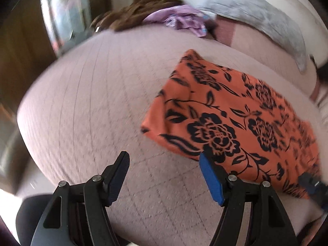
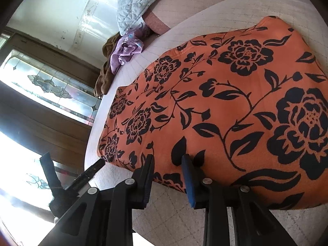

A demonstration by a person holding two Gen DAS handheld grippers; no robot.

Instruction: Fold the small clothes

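An orange garment with a black flower print point(image 1: 235, 121) lies folded flat on the pale pink quilted bed point(image 1: 86, 102). It fills most of the right wrist view point(image 2: 225, 102). My left gripper point(image 1: 164, 162) is open and empty over bare quilt, just left of the garment's near edge. My right gripper point(image 2: 168, 160) is open at the garment's near edge, fingertips over the cloth, nothing between them. The right gripper also shows at the lower right of the left wrist view point(image 1: 311, 184), blurred.
A pile of clothes lies at the far side of the bed: a purple piece point(image 1: 184, 20) and a brown piece point(image 1: 143, 8). A grey quilted pillow point(image 1: 256, 18) lies by the wall. A wooden window frame with leaded glass point(image 2: 51, 86) stands past the bed edge.
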